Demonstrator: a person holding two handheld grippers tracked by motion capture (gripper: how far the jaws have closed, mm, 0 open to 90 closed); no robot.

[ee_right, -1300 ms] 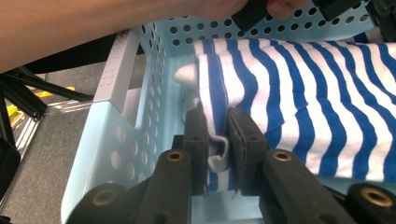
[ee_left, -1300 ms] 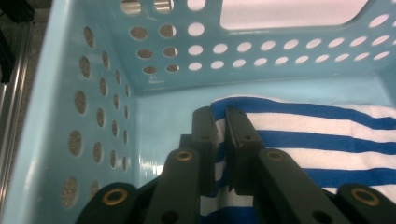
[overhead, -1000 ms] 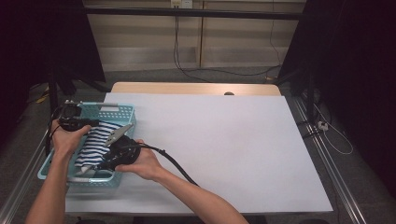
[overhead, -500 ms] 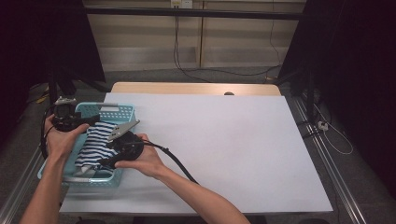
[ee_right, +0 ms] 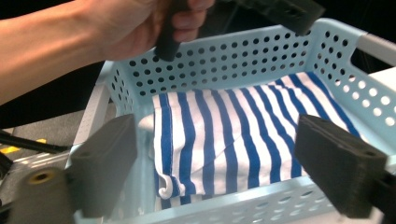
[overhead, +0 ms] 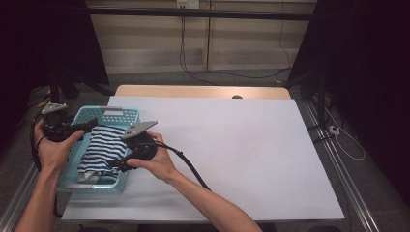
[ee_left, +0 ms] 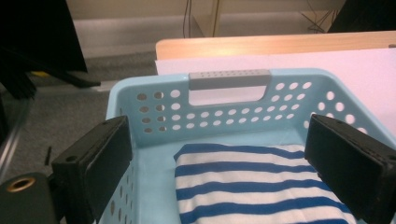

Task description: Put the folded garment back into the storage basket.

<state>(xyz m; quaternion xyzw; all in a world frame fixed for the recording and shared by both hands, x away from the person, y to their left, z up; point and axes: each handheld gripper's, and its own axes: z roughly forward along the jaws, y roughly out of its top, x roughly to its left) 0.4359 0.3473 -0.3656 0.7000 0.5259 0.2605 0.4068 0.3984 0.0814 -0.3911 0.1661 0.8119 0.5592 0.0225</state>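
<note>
White sheeting covered the bench, with dark curtains beyond. Beneath both tools lay a folded blue-and-white striped cloth inside a light blue perforated basket. The left tool and the right tool had just been opening; each stood wide apart, with nothing gripped. Judged step: release after placing the cloth. The next move called for lifting both tools clear of the basket walls without snagging the fabric.

Two forearms reach in. The left tongs and right tongs point toward each other, near but apart, jaws wide after just opening, nothing gripped between them.
</note>
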